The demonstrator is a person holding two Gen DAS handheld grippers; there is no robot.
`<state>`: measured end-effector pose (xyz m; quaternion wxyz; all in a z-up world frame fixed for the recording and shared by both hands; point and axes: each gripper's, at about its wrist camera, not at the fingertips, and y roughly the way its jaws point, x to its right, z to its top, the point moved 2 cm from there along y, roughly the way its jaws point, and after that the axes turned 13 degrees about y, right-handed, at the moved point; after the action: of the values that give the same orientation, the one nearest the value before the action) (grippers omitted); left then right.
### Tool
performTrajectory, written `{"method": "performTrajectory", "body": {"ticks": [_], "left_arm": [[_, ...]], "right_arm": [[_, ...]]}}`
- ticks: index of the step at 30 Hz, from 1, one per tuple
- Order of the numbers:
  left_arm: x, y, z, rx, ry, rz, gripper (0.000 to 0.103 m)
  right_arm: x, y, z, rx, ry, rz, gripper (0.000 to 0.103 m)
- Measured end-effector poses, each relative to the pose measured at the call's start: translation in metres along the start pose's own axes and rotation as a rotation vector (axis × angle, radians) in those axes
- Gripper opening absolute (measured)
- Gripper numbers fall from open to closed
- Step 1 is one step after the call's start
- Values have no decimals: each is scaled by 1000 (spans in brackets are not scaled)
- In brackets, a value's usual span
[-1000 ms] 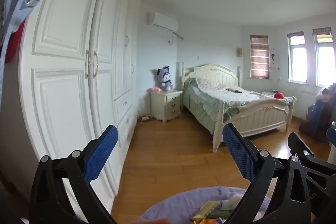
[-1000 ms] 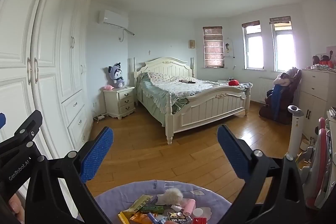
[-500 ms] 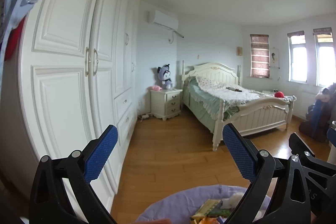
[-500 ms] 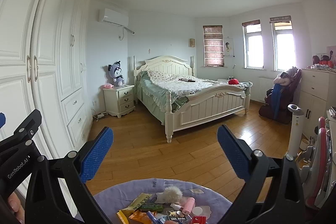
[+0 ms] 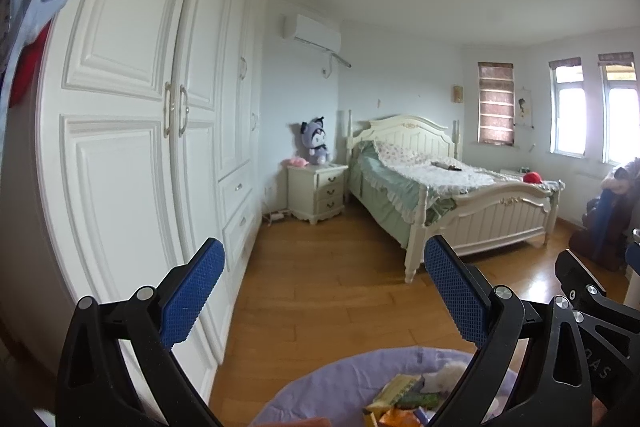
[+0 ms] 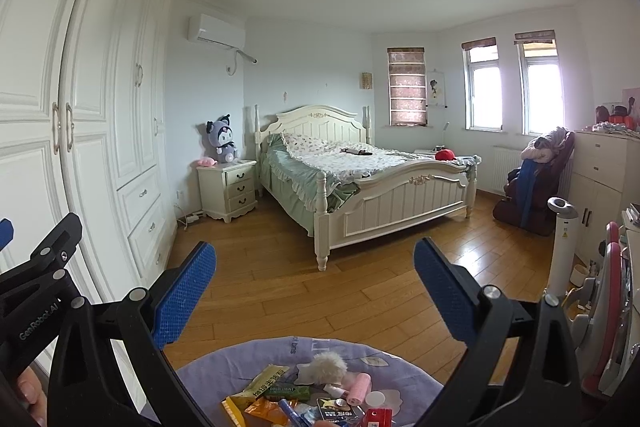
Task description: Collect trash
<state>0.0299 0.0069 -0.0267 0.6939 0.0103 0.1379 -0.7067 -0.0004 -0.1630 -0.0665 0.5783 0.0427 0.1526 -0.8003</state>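
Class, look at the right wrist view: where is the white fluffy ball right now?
The white fluffy ball lies low in the middle, on the purple round mat, beside a pink roll and behind a green gum pack.

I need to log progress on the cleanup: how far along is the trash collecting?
Nothing looks collected yet. Both the left tongs and right tongs hang open and empty above the purple round mat. Still left: the whole pile of wrappers, the pink roll and the white fluffy ball. No bin is identifiable.

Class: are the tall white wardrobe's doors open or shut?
Shut: the wardrobe doors meet flush, paired handles side by side.
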Motion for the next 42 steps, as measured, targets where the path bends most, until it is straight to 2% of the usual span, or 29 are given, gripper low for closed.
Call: {"method": "performTrajectory", "body": {"ticks": [42], "left_arm": [[5, 7, -17, -26, 1, -15, 98]], "right_arm": [[1, -2, -5, -31, -34, 13, 98]]}}
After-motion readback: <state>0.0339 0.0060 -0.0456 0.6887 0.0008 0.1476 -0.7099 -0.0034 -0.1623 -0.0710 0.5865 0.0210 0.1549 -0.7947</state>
